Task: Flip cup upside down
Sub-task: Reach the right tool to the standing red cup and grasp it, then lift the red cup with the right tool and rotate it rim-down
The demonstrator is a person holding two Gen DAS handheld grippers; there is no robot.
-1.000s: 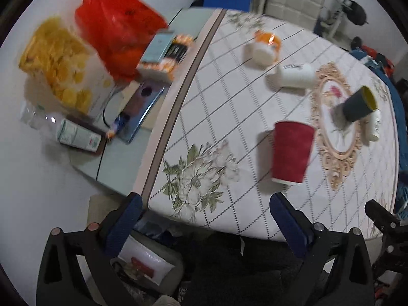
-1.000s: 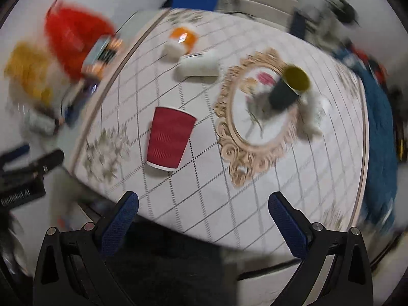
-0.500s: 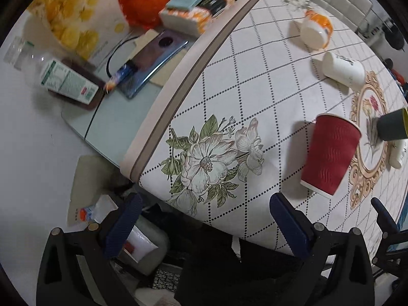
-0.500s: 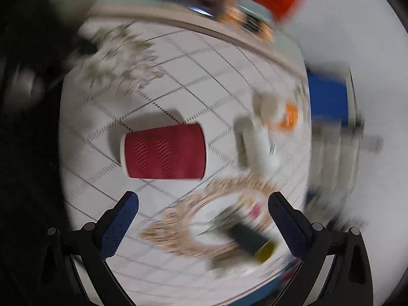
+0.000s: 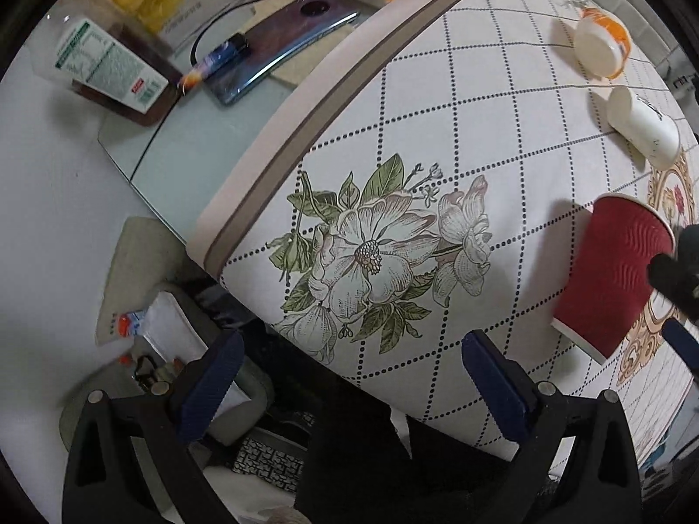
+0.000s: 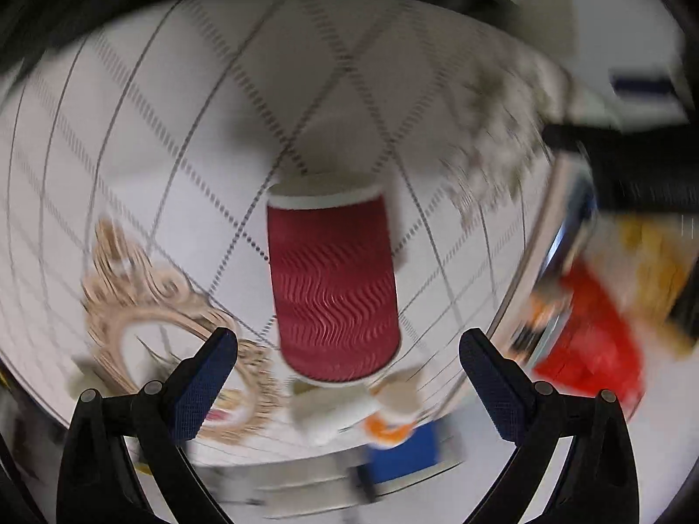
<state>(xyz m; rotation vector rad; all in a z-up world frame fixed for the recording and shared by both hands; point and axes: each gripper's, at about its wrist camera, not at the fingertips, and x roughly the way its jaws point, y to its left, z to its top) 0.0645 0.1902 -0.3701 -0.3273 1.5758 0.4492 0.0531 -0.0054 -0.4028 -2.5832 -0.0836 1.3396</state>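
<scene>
A red ribbed paper cup (image 5: 611, 279) stands on the patterned tablecloth (image 5: 437, 131) at the right of the left wrist view. In the blurred, rolled-over right wrist view the cup (image 6: 332, 279) is centred just ahead of the fingers. My right gripper (image 6: 347, 367) is open and empty, its jaws spread wide around the cup's near end without touching it. It also shows in the left wrist view as a dark shape (image 5: 677, 270) by the cup. My left gripper (image 5: 349, 371) is open and empty, at the table's near edge, left of the cup.
A white cup (image 5: 642, 126) lies on its side and an orange-and-white cup (image 5: 603, 39) lies farther back. A phone (image 5: 279, 43), a bottle (image 5: 113, 70), a lighter (image 5: 218, 61) and snack bags sit on the glass side table at left. Clutter lies on the floor below.
My right gripper has rolled over further and closed in, so the red cup now sits between its fingers. My left gripper has drifted left and closer to the table edge.
</scene>
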